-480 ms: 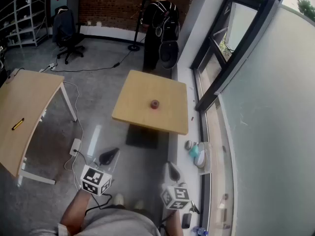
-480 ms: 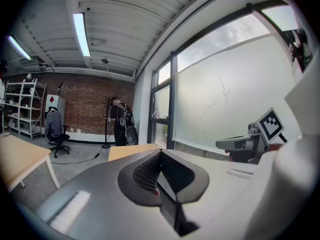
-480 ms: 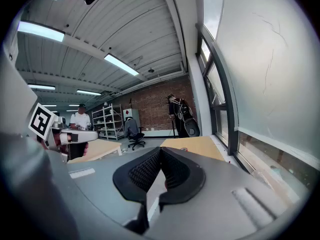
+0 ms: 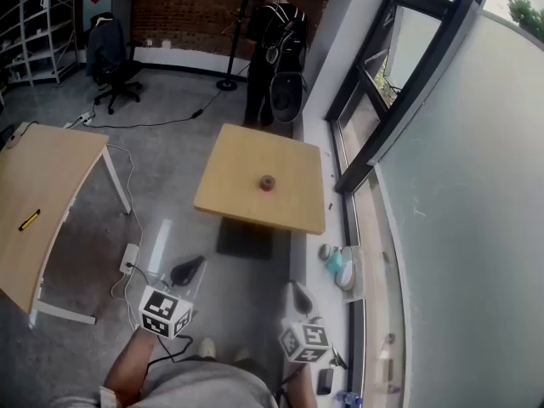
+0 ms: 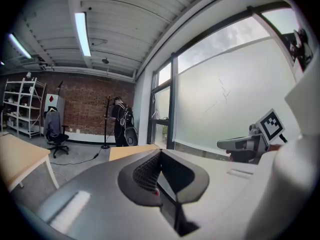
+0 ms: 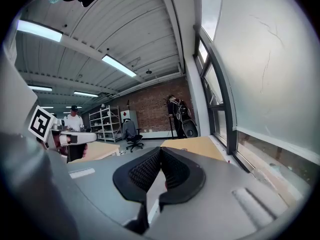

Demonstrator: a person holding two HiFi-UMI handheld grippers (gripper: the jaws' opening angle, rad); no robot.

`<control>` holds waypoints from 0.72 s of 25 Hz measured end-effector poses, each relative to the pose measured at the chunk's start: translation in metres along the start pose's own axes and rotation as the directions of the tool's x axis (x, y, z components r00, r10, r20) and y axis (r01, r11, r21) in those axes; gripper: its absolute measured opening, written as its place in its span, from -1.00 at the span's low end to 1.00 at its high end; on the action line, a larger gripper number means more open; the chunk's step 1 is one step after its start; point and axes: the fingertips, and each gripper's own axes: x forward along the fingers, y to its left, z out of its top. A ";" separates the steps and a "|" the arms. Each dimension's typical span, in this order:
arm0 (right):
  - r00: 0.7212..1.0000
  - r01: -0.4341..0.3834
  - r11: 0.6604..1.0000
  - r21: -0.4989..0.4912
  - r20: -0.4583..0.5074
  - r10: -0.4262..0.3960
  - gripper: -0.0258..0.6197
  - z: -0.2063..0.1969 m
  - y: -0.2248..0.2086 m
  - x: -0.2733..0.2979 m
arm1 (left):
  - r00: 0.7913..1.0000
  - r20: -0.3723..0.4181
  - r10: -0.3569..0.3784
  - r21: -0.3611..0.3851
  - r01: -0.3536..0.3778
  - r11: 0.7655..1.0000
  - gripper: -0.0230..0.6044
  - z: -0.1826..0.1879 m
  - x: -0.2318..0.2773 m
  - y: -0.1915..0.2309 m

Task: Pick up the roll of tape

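The left hand-held gripper (image 4: pixel 190 265) and right hand-held gripper (image 4: pixel 297 288) are grey, with black ribbed pads (image 5: pixel 146 172) and white cubes (image 4: pixel 166 311) bearing black square markers. The shirt (image 4: pixel 204 389) is grey.

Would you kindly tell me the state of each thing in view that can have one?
Left claw: shut, empty.
Right claw: shut, empty.
Roll of tape: resting on the square table, not gripped, well ahead of both claws.
Office chair: unoccupied, dark garment draped over its back.
Person: standing by the window, back turned.
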 end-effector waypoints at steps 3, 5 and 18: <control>1.000 0.009 1.000 -0.003 0.000 -0.009 -0.88 0.000 0.003 0.001 | 1.000 0.000 -0.009 0.000 0.009 1.000 -0.93 0.000 0.000 0.003; 1.000 0.013 1.000 -0.002 -0.004 -0.013 -0.88 -0.001 0.004 0.003 | 1.000 -0.002 -0.013 0.001 0.013 1.000 -0.93 -0.001 0.001 0.005; 1.000 0.002 1.000 0.005 -0.020 -0.002 -0.88 -0.008 -0.009 0.032 | 1.000 -0.018 -0.006 -0.010 0.006 1.000 -0.93 -0.007 0.030 0.016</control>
